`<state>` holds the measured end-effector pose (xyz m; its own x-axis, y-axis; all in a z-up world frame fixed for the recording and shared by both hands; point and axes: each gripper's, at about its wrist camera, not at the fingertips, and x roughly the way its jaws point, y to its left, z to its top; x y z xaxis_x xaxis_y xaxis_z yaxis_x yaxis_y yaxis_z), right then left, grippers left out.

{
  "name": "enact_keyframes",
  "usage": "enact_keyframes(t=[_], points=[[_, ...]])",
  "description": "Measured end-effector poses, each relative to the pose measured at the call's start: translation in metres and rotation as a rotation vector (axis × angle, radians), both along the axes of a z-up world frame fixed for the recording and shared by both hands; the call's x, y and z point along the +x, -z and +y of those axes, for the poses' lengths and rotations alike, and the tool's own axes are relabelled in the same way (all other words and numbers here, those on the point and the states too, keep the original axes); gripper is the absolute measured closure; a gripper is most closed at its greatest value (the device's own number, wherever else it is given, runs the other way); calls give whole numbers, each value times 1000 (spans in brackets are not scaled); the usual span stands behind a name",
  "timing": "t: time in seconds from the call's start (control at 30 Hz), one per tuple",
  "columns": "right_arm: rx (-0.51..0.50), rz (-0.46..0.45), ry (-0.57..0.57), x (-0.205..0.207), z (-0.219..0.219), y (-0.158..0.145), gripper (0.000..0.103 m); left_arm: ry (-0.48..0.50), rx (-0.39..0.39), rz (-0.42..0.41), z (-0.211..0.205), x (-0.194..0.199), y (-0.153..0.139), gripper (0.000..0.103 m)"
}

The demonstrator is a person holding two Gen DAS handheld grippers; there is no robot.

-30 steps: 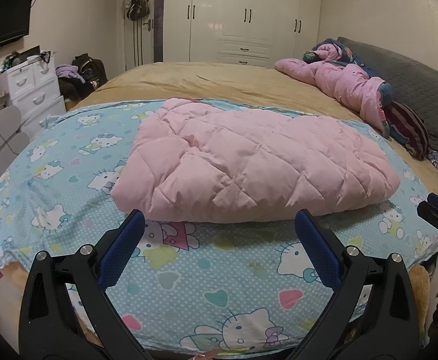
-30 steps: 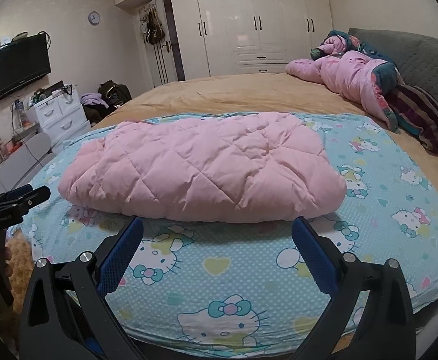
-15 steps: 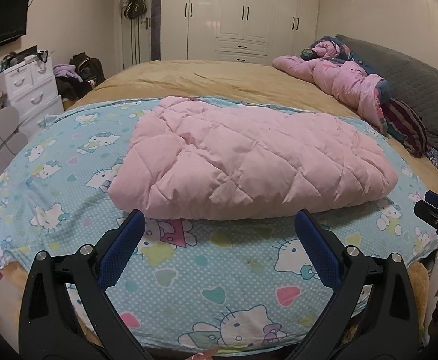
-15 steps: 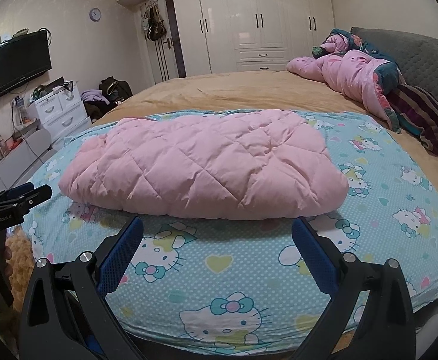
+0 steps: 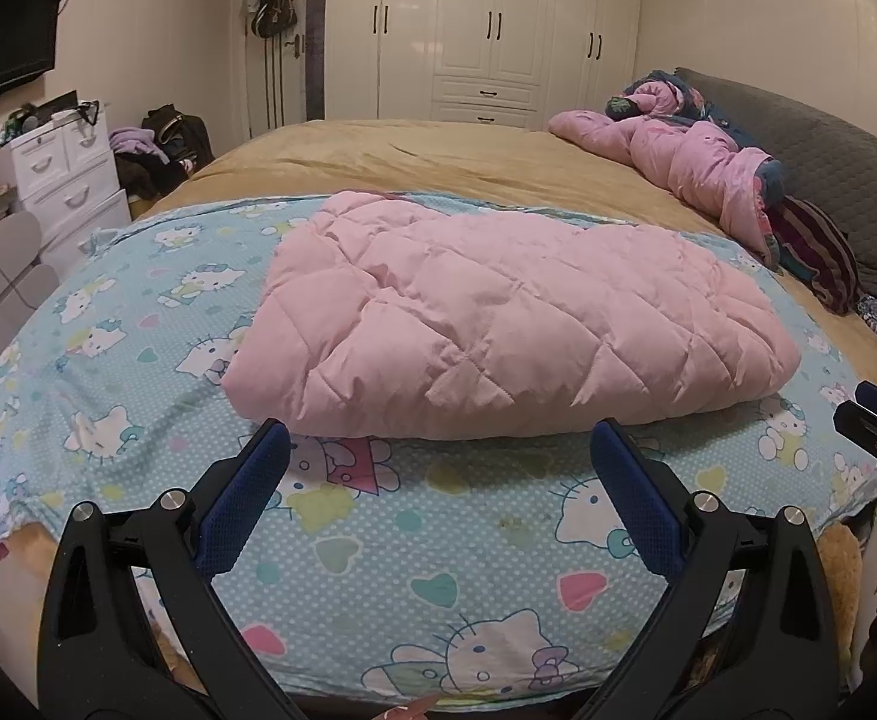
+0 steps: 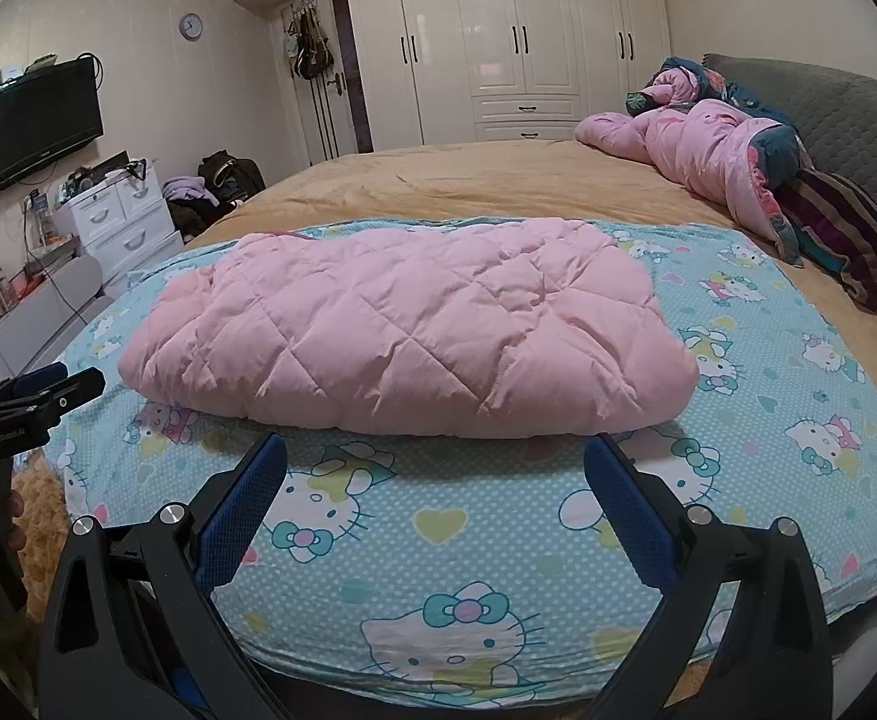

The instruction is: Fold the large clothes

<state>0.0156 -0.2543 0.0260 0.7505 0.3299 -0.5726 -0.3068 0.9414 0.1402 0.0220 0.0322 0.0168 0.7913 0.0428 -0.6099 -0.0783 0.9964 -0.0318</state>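
A pink quilted down coat (image 5: 498,324) lies folded into a thick flat bundle on a light-blue cartoon-cat sheet (image 5: 414,546); it also shows in the right wrist view (image 6: 414,324). My left gripper (image 5: 438,450) is open and empty, its blue pads just short of the coat's near edge. My right gripper (image 6: 435,450) is open and empty, likewise just short of the near edge. Each gripper also shows at the side of the other view: the right one (image 5: 876,420) and the left one (image 6: 36,390).
The sheet covers the near part of a bed with a tan cover (image 5: 438,150). A second pink jacket (image 5: 690,162) and a striped cushion (image 5: 816,252) lie at the bed's right by a grey headboard. White drawers (image 5: 60,174) stand left, wardrobes behind.
Both grippers have eased slightly toward the bed; the coat sits a little lower and nearer in both views. The coat itself has not moved. Both grippers stay open.
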Motion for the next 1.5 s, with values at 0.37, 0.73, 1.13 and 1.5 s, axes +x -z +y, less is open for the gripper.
enact_keyframes(t=[0.37,0.73,1.13,1.5], points=[[-2,-3,-1,-1,0,-2,4,-8,1,-2,0,-1,-1,9],[-7,-4,4,-2,-2,-3,4,-11,2,-6,2,-3,-2,9],[-4,-3,-3,-3,0,-4,4,-18,7,-7,1,-4,-4,9],[0,-3,-7,-4,0,-6,4,-26,21,-11,1,-5,-5,9]])
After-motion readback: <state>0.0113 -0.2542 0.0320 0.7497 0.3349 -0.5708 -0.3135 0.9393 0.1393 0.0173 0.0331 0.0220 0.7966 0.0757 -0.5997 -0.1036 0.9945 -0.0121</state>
